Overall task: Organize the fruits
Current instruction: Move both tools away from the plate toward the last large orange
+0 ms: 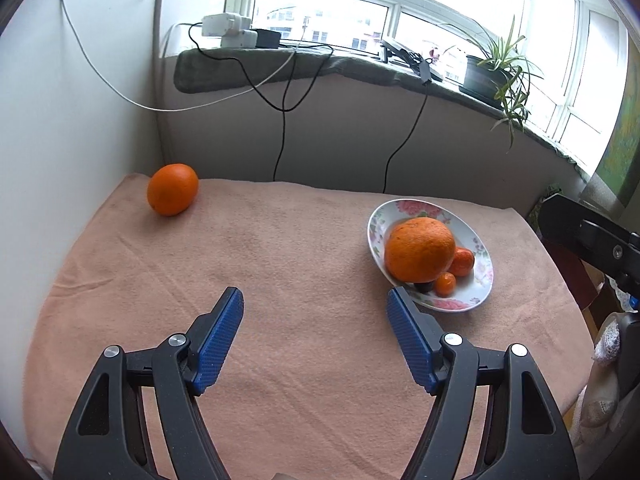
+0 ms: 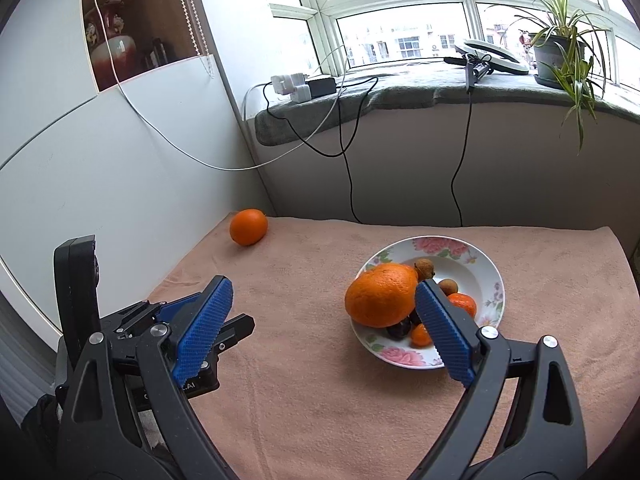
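A lone orange (image 1: 173, 195) (image 2: 248, 227) lies at the far left corner of the pink towel (image 1: 280, 264). To the right stands a flowered plate (image 1: 466, 234) (image 2: 474, 276). It holds a big orange (image 1: 419, 250) (image 2: 380, 295), two small mandarins (image 1: 462, 262) (image 2: 464, 304), a dark plum (image 2: 400, 328) and two brown fruits (image 2: 425, 268). My left gripper (image 1: 314, 294) hovers open over bare towel, near the plate's front rim. My right gripper (image 2: 324, 282) is open too, with nothing between its fingers; its right pad (image 2: 444, 328) stands in front of the plate.
A white panel wall (image 1: 80, 140) closes the left side. Black and white cables (image 1: 280, 136) hang behind the table from a sill with a power strip (image 1: 232, 30), a ring light (image 2: 492, 56) and a potted plant (image 2: 560, 56). The towel drops off at the right edge.
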Action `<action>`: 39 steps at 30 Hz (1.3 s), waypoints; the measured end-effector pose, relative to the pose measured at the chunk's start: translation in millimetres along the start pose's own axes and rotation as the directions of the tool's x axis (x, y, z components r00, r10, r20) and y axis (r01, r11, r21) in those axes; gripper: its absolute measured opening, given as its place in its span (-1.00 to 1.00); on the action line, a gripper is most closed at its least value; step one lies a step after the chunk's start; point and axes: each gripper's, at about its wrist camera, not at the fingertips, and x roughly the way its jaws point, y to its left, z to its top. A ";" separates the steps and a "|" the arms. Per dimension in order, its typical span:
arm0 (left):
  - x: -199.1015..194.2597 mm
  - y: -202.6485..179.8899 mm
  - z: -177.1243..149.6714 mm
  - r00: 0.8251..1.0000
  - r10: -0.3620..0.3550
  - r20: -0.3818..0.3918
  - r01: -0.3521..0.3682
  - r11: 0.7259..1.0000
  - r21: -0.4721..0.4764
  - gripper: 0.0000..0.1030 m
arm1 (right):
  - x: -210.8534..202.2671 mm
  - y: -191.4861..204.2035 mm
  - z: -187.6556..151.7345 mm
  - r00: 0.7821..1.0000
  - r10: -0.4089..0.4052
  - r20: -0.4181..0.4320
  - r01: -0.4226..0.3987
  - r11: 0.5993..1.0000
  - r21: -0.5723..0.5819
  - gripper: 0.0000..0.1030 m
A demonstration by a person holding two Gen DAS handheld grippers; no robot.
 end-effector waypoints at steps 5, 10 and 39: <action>4.6 17.3 3.7 1.000 0.017 0.008 -0.017 0.999 -0.032 0.44 | 14.4 6.0 4.6 1.000 0.011 -0.016 -0.011 1.000 -0.009 0.84; 11.2 38.3 5.9 1.000 0.024 0.009 -0.023 0.997 -0.067 0.44 | 33.2 18.4 13.6 0.999 0.019 -0.030 -0.020 0.999 -0.027 0.83; 38.8 159.9 6.8 0.989 0.141 0.032 -0.133 0.972 -0.193 0.44 | 220.0 122.6 49.6 0.945 0.137 -0.298 -0.188 0.971 -0.151 0.84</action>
